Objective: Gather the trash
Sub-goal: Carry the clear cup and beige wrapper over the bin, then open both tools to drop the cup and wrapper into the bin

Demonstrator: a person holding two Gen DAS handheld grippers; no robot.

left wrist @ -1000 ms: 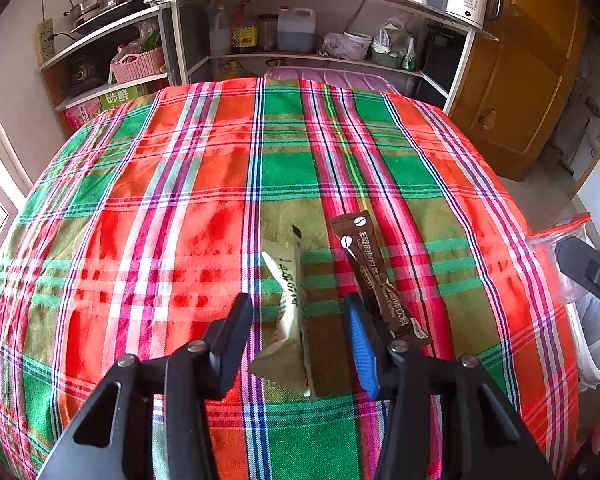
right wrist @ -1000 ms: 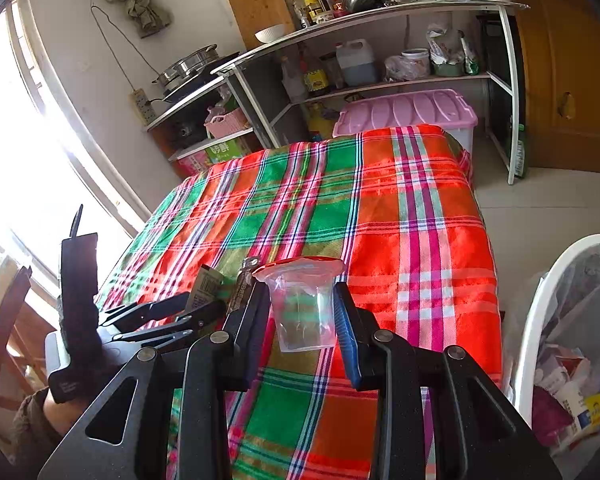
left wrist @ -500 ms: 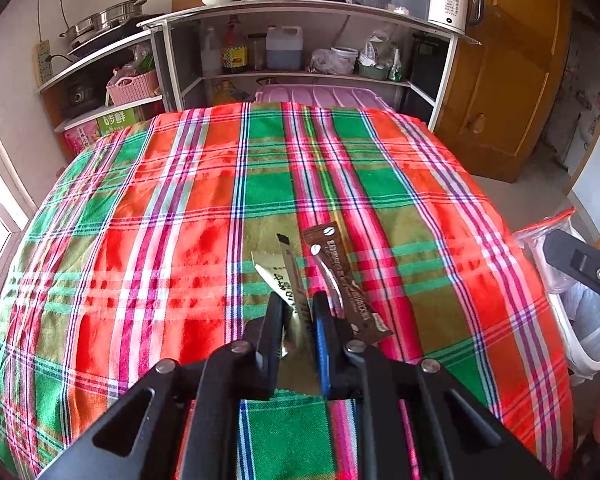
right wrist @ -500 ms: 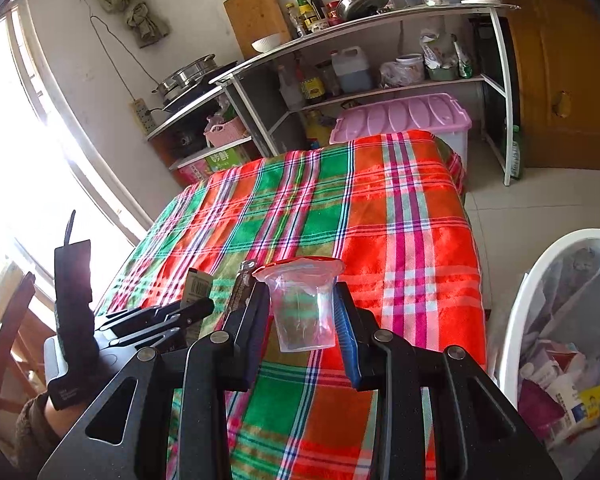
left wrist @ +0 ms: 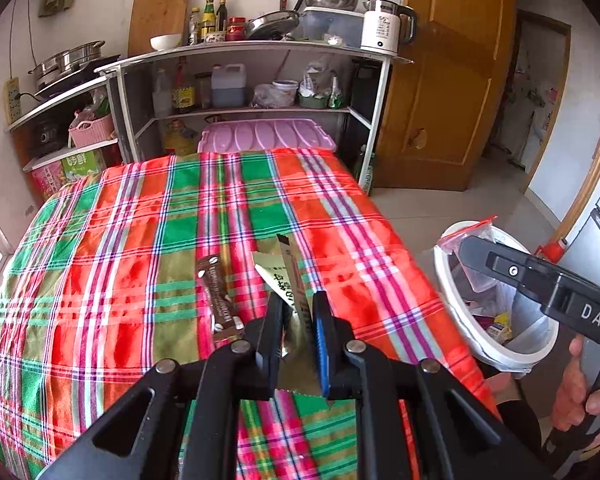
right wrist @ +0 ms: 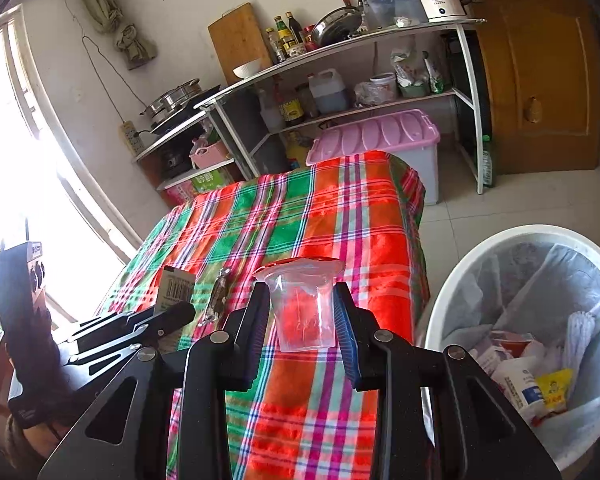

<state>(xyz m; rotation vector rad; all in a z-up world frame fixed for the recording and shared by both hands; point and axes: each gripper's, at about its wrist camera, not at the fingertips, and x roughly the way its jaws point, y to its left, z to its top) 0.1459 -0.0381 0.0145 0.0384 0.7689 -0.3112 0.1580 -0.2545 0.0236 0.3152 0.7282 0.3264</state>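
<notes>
My left gripper [left wrist: 298, 304] is shut on a pale yellow-green wrapper [left wrist: 286, 280] and holds it above the plaid tablecloth [left wrist: 140, 240]. A brown sachet [left wrist: 218, 300] lies on the cloth just left of it. My right gripper [right wrist: 302, 300] is shut on a clear plastic zip bag with a red strip [right wrist: 304, 308], near the table's right edge. The bag [left wrist: 466, 236] and right gripper also show in the left wrist view, over the white trash bin [left wrist: 484, 348]. In the right wrist view the bin [right wrist: 460, 292] is at lower right and the held wrapper [right wrist: 174, 290] at left.
The bin has a white liner and several pieces of trash inside [right wrist: 528, 380]. A metal shelf [left wrist: 240, 52] with bottles, pots and a kettle stands behind the table. A pink-lidded box [left wrist: 266, 136] sits at the table's far end. A wooden cabinet [left wrist: 440, 100] is at right.
My left gripper closed on the pale wrapper, lifted it off the cloth and swung right toward the bin. My right gripper, still holding the bag, moved right nearer the bin.
</notes>
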